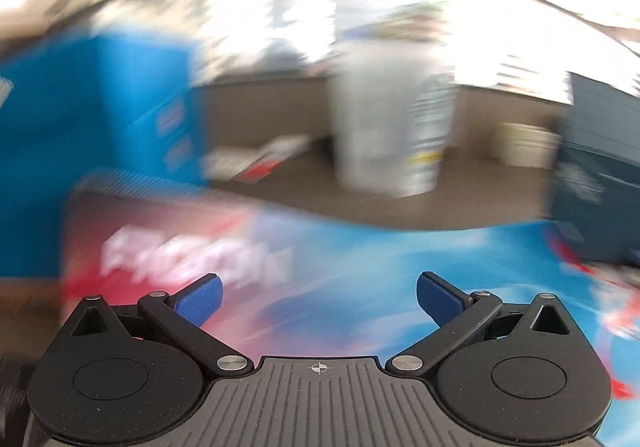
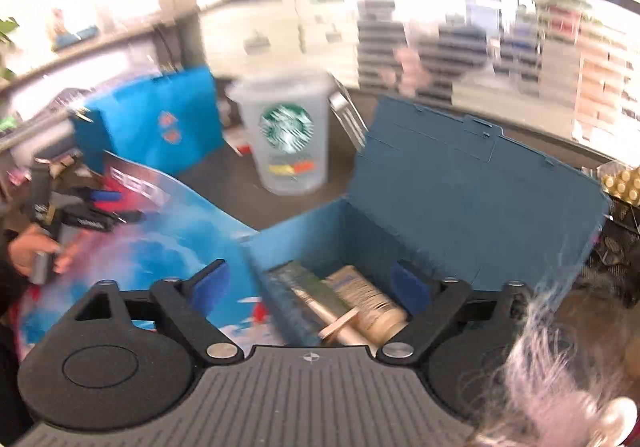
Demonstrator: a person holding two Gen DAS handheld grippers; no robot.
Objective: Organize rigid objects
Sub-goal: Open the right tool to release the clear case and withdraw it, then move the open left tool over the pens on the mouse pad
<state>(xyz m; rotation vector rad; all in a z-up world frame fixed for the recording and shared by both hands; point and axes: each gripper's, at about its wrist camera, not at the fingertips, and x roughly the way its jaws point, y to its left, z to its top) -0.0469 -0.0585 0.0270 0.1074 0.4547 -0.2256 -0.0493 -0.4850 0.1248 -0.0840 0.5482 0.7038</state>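
Note:
Both views are motion-blurred. My left gripper is open and empty, low over a large flat blue-and-red box with white lettering. My right gripper is open and empty, its jaws straddling the near left wall of an open blue storage box with its lid tilted back. Inside the box lie a tan tube, a green pack and a metallic stick. The flat box lies left of the storage box. The left gripper shows at far left, held by a hand.
A white Starbucks cup stands behind on the grey table; it shows in the left view too. A blue bag stands at back left. A black mesh basket and gold-wrapped sweets sit at the right.

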